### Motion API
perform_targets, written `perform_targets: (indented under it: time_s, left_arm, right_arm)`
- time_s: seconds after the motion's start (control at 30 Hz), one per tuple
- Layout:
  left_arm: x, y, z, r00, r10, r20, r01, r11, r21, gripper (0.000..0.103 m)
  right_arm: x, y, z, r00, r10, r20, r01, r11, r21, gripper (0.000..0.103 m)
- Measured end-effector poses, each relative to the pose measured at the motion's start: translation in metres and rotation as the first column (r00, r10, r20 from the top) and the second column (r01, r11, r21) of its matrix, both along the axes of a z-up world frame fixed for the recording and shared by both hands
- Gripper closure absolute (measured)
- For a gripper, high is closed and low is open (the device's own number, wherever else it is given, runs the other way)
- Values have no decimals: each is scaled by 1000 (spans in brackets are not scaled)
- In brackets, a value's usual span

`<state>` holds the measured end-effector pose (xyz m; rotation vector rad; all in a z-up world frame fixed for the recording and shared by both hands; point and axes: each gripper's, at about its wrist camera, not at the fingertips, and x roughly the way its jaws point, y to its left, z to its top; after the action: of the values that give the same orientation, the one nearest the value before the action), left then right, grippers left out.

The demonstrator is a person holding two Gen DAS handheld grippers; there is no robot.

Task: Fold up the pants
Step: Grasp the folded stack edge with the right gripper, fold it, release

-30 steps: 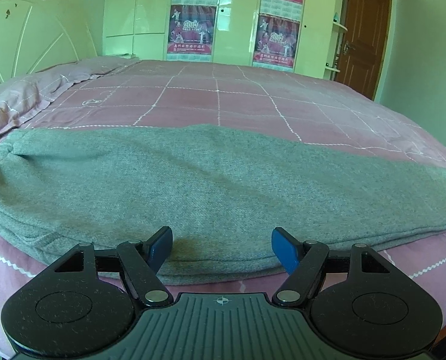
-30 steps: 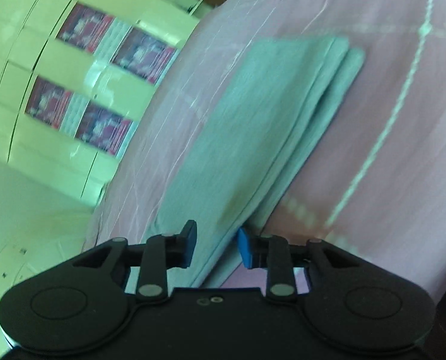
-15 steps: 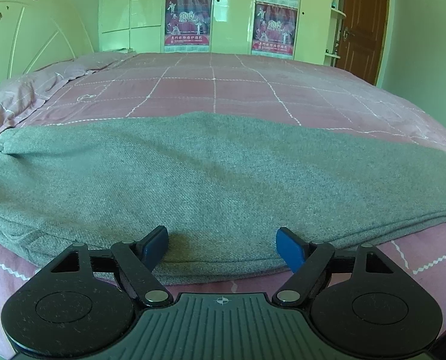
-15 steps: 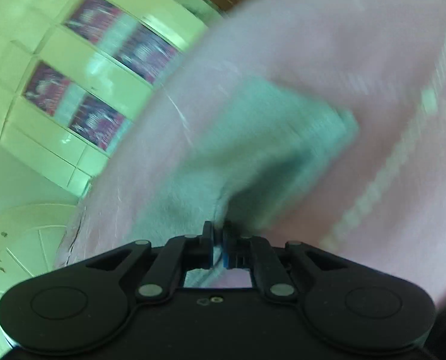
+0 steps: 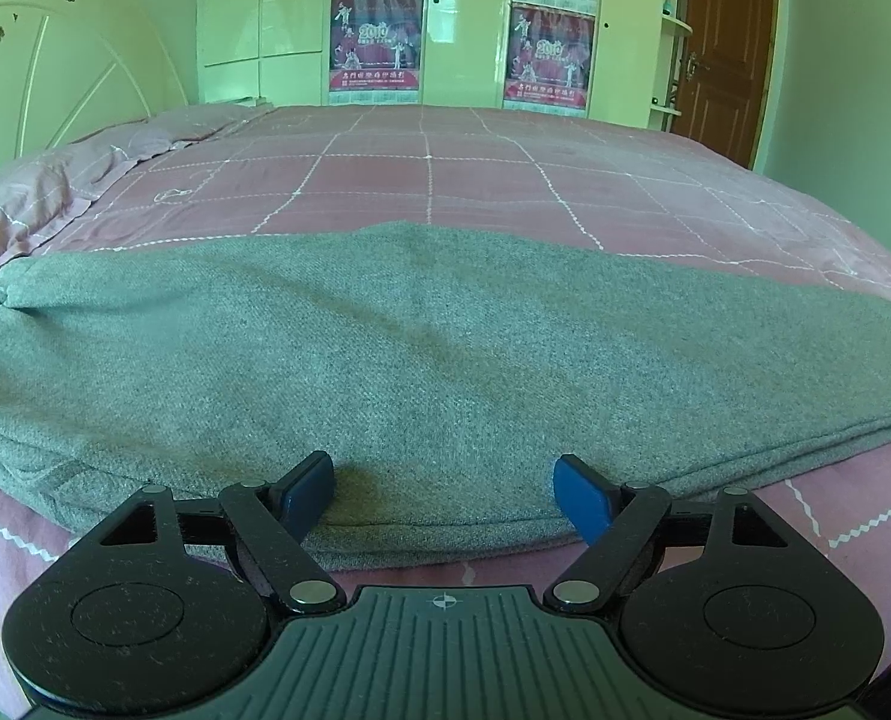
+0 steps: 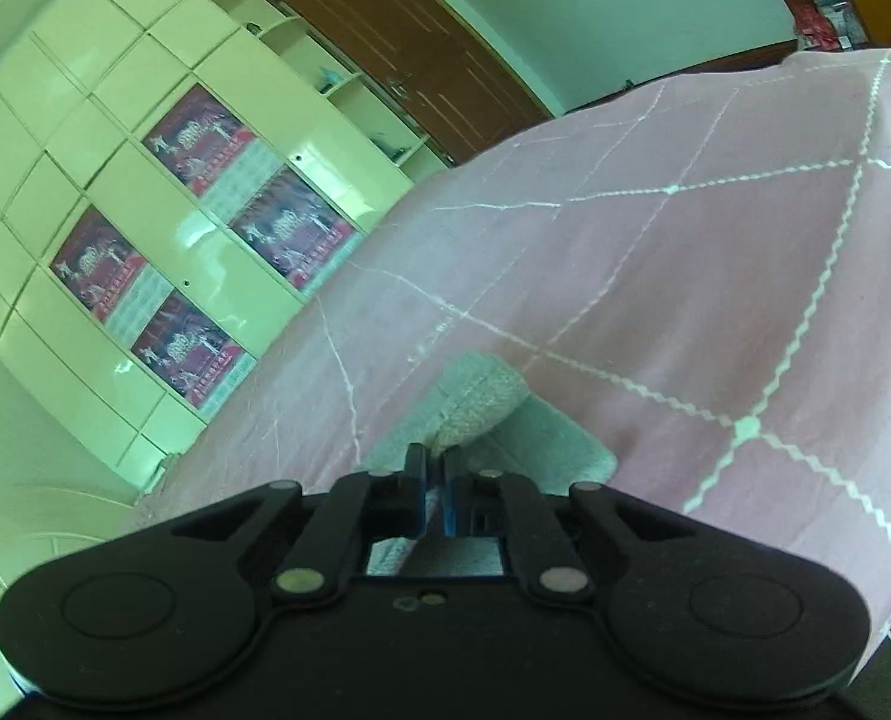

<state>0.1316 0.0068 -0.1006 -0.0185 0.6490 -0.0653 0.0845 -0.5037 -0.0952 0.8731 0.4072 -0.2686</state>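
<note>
Grey pants (image 5: 421, 348) lie folded lengthwise across the near edge of a pink bed (image 5: 433, 174). My left gripper (image 5: 442, 486) is open, its blue fingertips (image 5: 580, 498) resting low at the pants' near hem, one on each side of a stretch of cloth. My right gripper (image 6: 436, 486) is shut on the end of the grey pants (image 6: 481, 402), which bunches up between the jaws and lifts off the bed (image 6: 655, 276). The rest of the pants is hidden behind the right gripper body.
A pale green wardrobe with red posters (image 5: 373, 24) stands behind the bed. A brown door (image 5: 721, 54) is at the back right. A white headboard (image 5: 43, 72) and rumpled pink bedding (image 5: 31, 192) are at the left.
My right gripper closed on the pants' end and lifted it, swinging the view up toward the wardrobe. My left gripper moved lower and closer to the hem, staying open.
</note>
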Motion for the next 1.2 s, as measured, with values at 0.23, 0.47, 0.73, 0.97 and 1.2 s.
perform_targets:
  time_s: [0.23,0.47,0.73,0.97,1.2]
  left_arm:
    - [-1,1,1,1000,1,1,-1,1000,-3,22]
    - [1,0,1,1000,-1,-1,1,1000,-4,21]
    - [2,-1,-1,1000,1,-8,-1,1000,4,20]
    - [4,1,-2,1000,-6,-9,6,1000,11,18]
    - [1,-1,-1,1000,-25,6,25,999,34,18]
  right_arm:
    - [-30,-21,-19,990,-139,36,129,972,194,66]
    - [9,-26,-30,998,-49,26,42,973,229,53]
    - [4,1,39,983,120,138,-94,978,-184,100]
    - [18,-28,-21,999,29,-42,-26,997,75,89]
    - [12,5,29,999,13,51,-3,982,-191,71]
